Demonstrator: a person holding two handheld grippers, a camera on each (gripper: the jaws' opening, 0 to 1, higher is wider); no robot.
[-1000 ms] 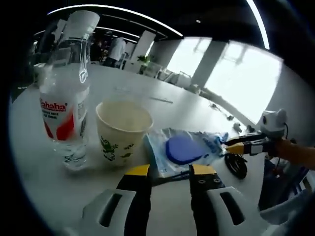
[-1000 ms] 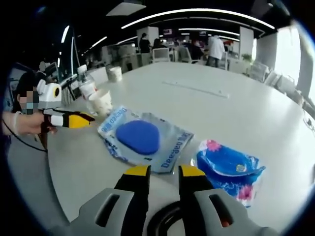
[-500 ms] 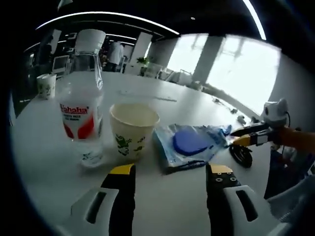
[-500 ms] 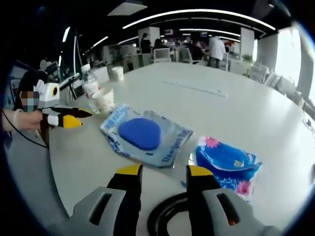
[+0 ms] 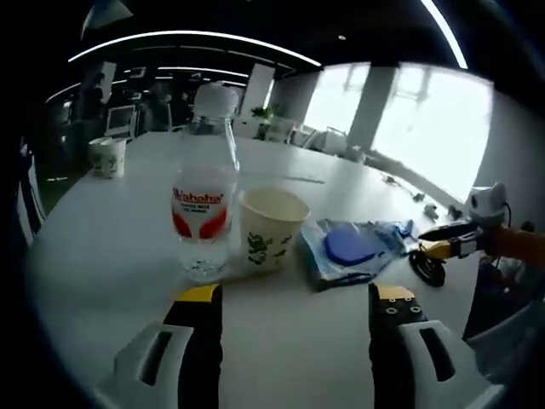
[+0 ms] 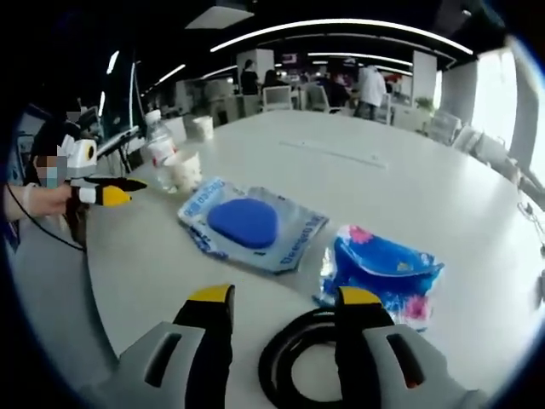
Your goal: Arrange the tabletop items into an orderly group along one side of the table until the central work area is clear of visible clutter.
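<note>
a white table (image 5: 102,256) in an open office, w/ clutter gathered near one edge. left gripper view: the left gripper (image 5: 294,300) hovers low over the tabletop, jaws spread wide apart, nothing between them. just ahead stand a clear water bottle (image 5: 205,200) w/ red-and-white label and white cap, upright, and a paper cup (image 5: 271,230) w/ green print right beside it, upright, open top; cannot tell if the two touch. next to the cup lies a flat clear packet w/ a blue pad (image 5: 351,250) inside. a second paper cup (image 5: 107,157) stands well apart, farther back on the table.

at the far right of that view the right gripper (image 5: 444,242) reaches in, held by a hand, w/ a black cable coil (image 5: 428,266) under it at the table edge.

right gripper view: the right gripper (image 6: 285,300) also has its jaws apart, empty, w/ the black cable coil (image 6: 302,362) lying on the table between and just below the jaw tips. beyond it lie the packet w/ a blue pad (image 6: 247,224) and, beside it but apart, a crumpled blue wrapper (image 6: 383,271) w/ pink flower print. the water bottle (image 6: 159,146) and paper cup (image 6: 183,169) stand near the packet's far end, close to the table edge; the second paper cup (image 6: 203,127) sits farther back. the left gripper (image 6: 115,191) comes in from the left, jaws open, tips pointing toward the cup. people stand in the office bkgd, too small to detail.
</note>
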